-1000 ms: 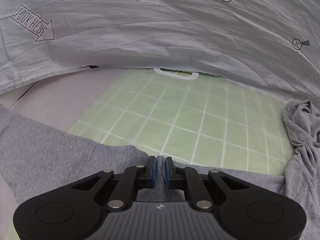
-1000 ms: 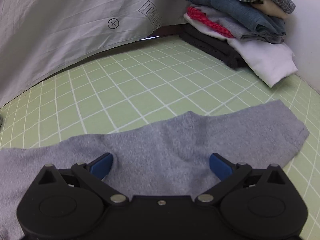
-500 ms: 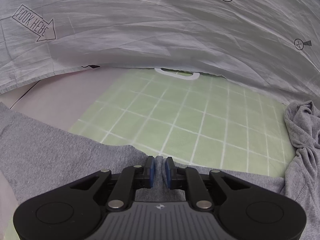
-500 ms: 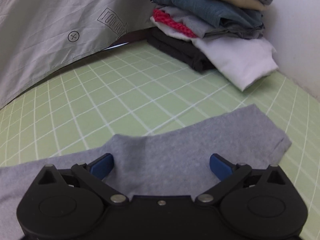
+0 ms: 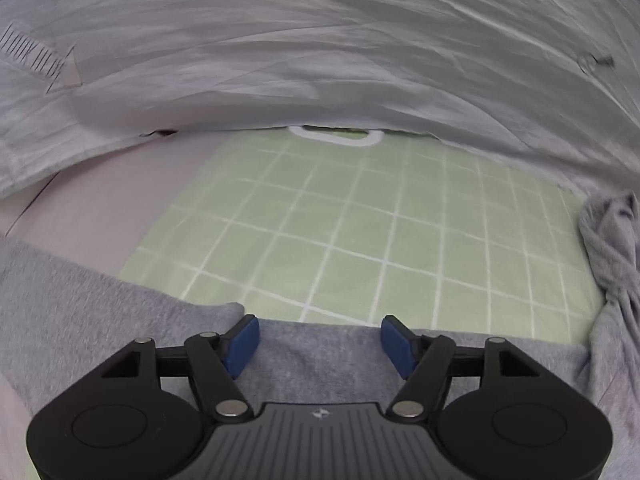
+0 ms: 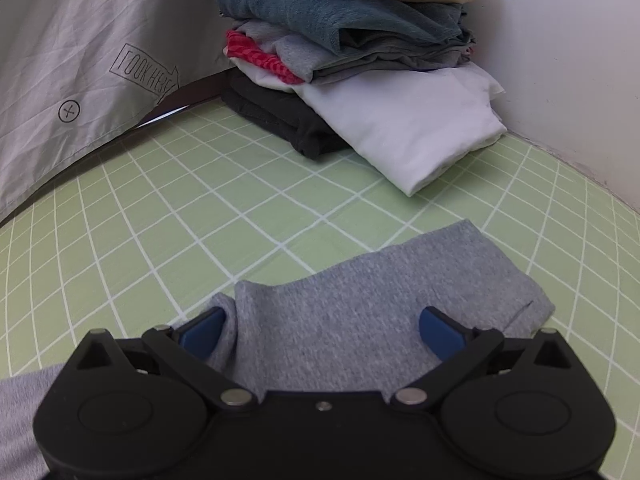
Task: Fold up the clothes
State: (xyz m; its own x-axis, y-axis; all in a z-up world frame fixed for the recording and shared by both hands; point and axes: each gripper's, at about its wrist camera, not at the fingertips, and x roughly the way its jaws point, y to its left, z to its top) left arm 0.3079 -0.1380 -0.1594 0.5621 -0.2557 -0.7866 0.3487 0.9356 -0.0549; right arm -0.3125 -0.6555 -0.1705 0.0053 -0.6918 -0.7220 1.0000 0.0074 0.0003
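Note:
A grey garment (image 5: 320, 356) lies on the green grid mat (image 5: 360, 216). Its edge runs under my left gripper (image 5: 320, 342), which is open, blue pads apart just above the cloth. A bunched part of the garment (image 5: 612, 248) sits at the right. In the right wrist view a grey sleeve (image 6: 360, 312) lies flat on the mat (image 6: 200, 208). My right gripper (image 6: 320, 330) is open over it, holding nothing.
A stack of folded clothes (image 6: 360, 60) stands at the far right corner against a white wall (image 6: 560, 40). A grey printed backdrop sheet (image 5: 320, 40) hangs along the back, also in the right wrist view (image 6: 80, 60). Bare table (image 5: 100, 200) lies left of the mat.
My left gripper was shut on the grey garment's edge and has opened, letting it go. My right gripper stayed open and moved toward the sleeve end, nearer the clothes stack.

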